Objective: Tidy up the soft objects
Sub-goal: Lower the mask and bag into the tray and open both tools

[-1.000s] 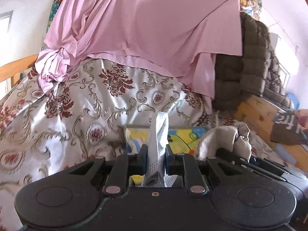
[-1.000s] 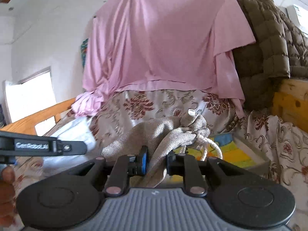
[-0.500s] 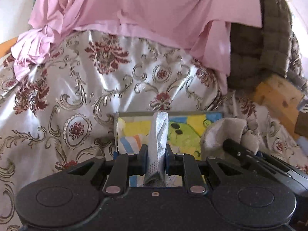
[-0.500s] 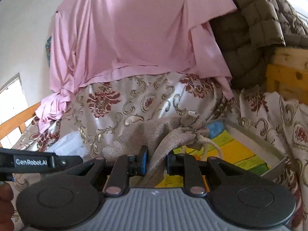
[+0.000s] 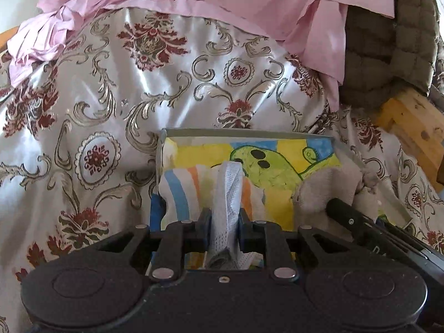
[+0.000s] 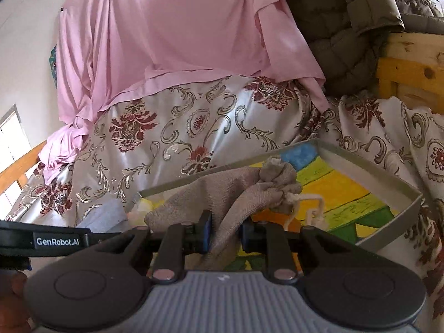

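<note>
A satin bedspread (image 5: 172, 88) with red floral and scroll patterns fills the middle of both views. A pink sheet (image 6: 177, 41) hangs across the top, an olive quilted blanket (image 6: 347, 19) over pale wooden furniture (image 6: 410, 66) at upper right. White wall (image 6: 25, 41) and a bright window (image 6: 9, 149) lie at left.

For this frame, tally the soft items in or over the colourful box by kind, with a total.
White perforated mesh cloth, held in the left gripper: 1
Beige burlap drawstring pouch, between the right gripper's opening jaws: 1
Blue-and-orange striped white cloth, lying in the box: 1
Total: 3
</note>
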`<action>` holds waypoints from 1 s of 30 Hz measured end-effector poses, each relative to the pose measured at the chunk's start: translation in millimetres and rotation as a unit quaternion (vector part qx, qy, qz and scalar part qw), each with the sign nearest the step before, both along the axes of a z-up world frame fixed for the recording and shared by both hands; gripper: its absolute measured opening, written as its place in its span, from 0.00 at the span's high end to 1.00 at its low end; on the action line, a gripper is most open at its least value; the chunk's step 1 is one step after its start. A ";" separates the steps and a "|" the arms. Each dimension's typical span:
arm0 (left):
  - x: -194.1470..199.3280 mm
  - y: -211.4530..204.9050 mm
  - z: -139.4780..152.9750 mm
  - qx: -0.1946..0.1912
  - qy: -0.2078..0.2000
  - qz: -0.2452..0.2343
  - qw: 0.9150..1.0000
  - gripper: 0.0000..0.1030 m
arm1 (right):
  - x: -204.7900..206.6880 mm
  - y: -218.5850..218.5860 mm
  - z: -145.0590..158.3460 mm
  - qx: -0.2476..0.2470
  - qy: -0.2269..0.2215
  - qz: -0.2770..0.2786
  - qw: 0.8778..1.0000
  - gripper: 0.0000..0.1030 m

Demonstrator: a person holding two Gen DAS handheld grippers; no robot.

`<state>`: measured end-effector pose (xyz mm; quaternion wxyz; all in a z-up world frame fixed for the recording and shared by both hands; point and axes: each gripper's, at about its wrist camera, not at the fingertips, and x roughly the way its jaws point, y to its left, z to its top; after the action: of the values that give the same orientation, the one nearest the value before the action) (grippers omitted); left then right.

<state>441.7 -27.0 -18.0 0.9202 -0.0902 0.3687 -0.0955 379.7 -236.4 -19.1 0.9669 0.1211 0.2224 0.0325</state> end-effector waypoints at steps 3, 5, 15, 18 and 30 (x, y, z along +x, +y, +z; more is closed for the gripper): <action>1.8 2.8 -7.1 -0.011 0.015 0.006 1.000 0.81 | 1.2 -2.0 -2.7 0.005 0.008 -0.003 1.000 0.75; 1.7 4.6 -12.4 -0.012 0.022 0.011 1.000 0.80 | 1.9 -1.5 -4.8 0.003 0.011 -0.003 1.000 0.73; -2.2 12.8 -18.6 -0.014 0.032 0.026 0.999 0.68 | 3.0 2.5 -10.0 -0.011 0.027 -0.001 1.000 0.60; -7.0 11.7 -14.1 -0.011 0.024 0.025 0.999 0.61 | 0.3 5.8 -7.9 -0.022 0.026 0.004 0.999 0.52; -48.7 20.8 28.5 -0.012 -0.035 0.057 0.998 0.32 | -34.0 1.5 29.7 -0.055 -0.022 -0.008 0.998 0.21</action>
<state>393.0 -6.2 10.4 0.9354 -0.1185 0.3293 -0.0505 345.7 -235.0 10.7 0.9769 0.0690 0.2019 0.0149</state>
